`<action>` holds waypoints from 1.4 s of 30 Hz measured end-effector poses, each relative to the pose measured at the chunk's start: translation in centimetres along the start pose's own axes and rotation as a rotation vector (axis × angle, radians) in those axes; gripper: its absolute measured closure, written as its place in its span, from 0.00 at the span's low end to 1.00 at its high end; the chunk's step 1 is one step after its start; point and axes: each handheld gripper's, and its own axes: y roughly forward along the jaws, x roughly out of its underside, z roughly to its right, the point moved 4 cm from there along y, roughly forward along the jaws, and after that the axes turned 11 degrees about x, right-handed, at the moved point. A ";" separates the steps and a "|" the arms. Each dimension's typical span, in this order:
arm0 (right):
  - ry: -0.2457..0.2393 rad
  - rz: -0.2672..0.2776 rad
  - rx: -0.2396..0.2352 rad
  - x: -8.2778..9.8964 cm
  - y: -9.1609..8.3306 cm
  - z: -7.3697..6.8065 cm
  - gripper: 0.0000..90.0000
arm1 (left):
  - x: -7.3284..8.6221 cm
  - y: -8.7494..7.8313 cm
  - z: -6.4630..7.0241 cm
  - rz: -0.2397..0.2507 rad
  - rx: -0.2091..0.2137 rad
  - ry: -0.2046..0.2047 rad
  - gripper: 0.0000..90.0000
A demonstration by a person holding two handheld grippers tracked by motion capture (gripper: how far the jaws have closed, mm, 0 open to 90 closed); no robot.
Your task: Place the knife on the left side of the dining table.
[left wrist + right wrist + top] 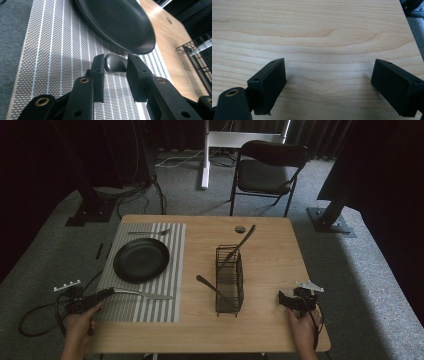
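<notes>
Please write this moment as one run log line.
left gripper: open, fingers astride knife handle | knife: on striped placemat | right gripper: open above table

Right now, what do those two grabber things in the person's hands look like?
Both are black. The left gripper and the right gripper each end in two flat, blocky black jaws with small screw holes. Brass-coloured rings sit in the arms behind the jaws. Each gripper carries a grey three-cornered plate on top and trails a black cable. The person's forearms are bare, with no sleeves.
</notes>
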 end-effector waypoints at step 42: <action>0.002 0.001 0.001 0.0 0.0 0.0 0.14 | 4.6 1.9 3.0 -0.103 -0.253 0.269 0.45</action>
